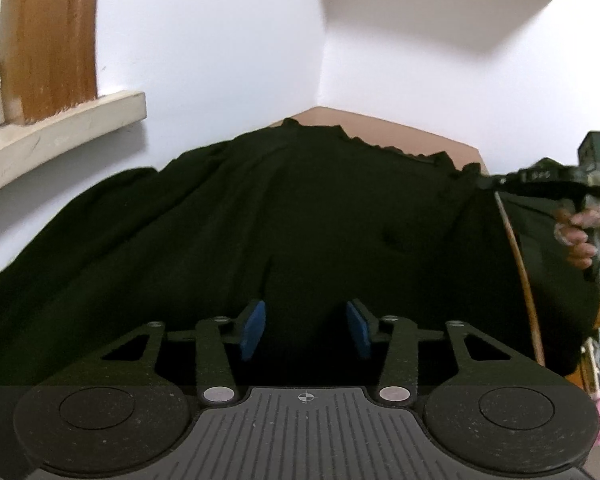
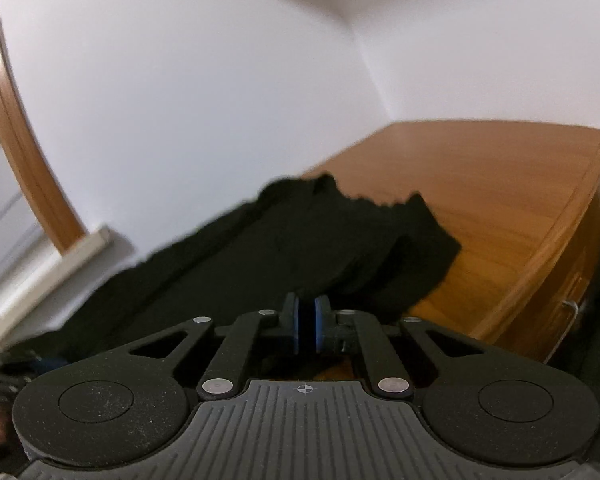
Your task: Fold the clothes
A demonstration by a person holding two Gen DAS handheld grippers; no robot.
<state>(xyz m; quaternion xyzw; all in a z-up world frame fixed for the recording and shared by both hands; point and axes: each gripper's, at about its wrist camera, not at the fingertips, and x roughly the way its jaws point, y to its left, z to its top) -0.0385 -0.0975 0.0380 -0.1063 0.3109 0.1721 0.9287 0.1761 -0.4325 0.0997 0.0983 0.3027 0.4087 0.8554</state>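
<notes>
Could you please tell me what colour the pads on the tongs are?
Blue. The pads show best in the left wrist view, standing apart over the dark garment.

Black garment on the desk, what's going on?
A person holds a gripper in each hand over a dark garment spread on a wooden desk in a corner. The left gripper stands open with cloth between and beneath its pads. The right gripper is nearly shut at the garment's near edge; whether it pinches cloth is unclear. No fold shows yet.
</notes>
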